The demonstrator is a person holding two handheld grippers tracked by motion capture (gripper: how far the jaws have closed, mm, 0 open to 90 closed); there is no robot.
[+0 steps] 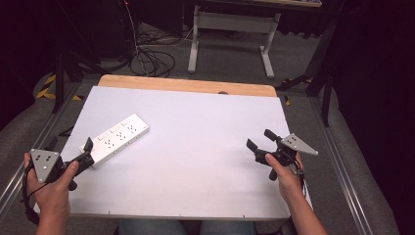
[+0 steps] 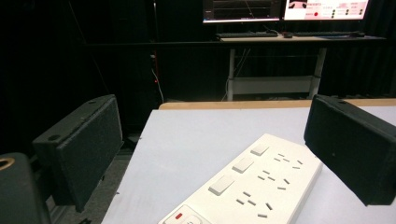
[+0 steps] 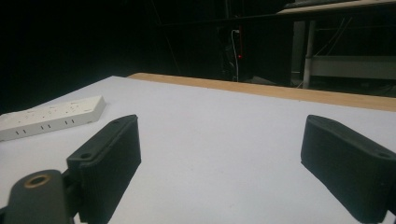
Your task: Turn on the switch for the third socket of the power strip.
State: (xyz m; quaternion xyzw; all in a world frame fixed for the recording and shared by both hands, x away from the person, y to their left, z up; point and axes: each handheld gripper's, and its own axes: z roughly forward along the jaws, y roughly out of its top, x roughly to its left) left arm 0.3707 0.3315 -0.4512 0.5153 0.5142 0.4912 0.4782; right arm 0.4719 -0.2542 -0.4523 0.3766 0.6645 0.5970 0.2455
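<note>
A white power strip [image 1: 117, 138] with several sockets and switches lies at an angle on the left part of the white table top [image 1: 195, 161]. My left gripper [image 1: 86, 152] is open at the strip's near end. In the left gripper view the strip [image 2: 252, 182] lies low between the wide-apart jaws of that gripper [image 2: 212, 116], touching neither. My right gripper [image 1: 260, 139] is open over bare table at the right, with nothing between its jaws. In the right gripper view, that gripper [image 3: 222, 123] points across the table, and the strip [image 3: 51, 116] lies far off at the left.
A wooden strip [image 1: 186, 85] runs along the table's far edge. Behind it stand a desk's grey legs [image 1: 266, 54] and loose cables [image 1: 151, 61] on the floor. Lit monitors [image 2: 285, 9] sit on that desk. Metal rails [image 1: 342, 161] flank the table.
</note>
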